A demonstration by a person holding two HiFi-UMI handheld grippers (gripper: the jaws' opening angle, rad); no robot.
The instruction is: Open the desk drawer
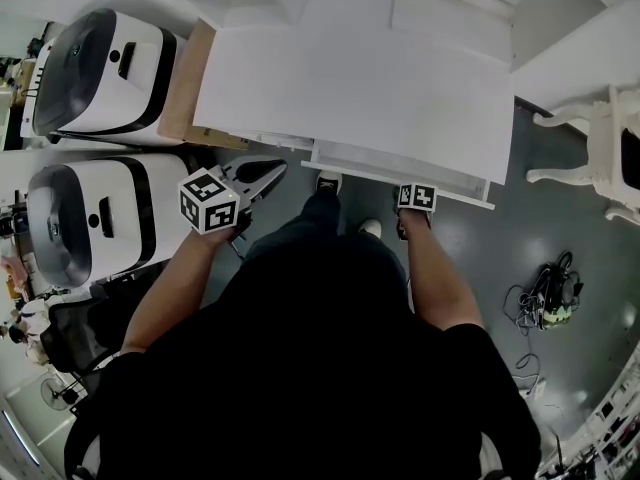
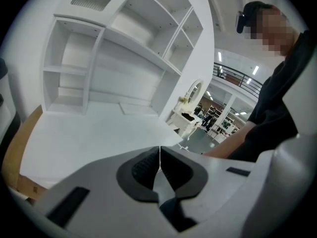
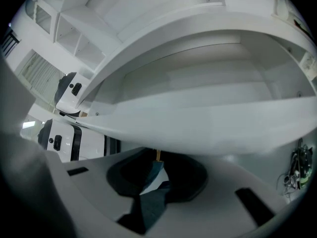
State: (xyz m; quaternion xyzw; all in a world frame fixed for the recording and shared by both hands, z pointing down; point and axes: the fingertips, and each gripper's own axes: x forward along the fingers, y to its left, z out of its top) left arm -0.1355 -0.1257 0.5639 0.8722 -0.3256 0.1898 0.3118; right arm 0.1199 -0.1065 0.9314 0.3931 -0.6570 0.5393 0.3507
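Note:
The white desk (image 1: 360, 78) has its drawer (image 1: 400, 163) pulled partway out toward me; the right gripper view looks into its bare inside (image 3: 198, 78). My right gripper (image 1: 420, 188) is at the drawer front (image 3: 208, 125) near its right end. Its fingertips are hidden behind that panel's lower edge and it looks shut on it. A small brass piece (image 3: 157, 155) shows between the pads. My left gripper (image 1: 262, 175) hovers off the desk's front left corner, apart from the drawer. Its pads (image 2: 148, 165) meet with nothing between them.
Two white-and-black machines (image 1: 105, 68) (image 1: 90, 213) stand left of the desk, beside a brown panel (image 1: 185, 78). A white chair (image 1: 605, 143) and a tangle of cables (image 1: 545, 293) are on the grey floor at the right. White shelves (image 2: 99, 58) rise behind the desktop.

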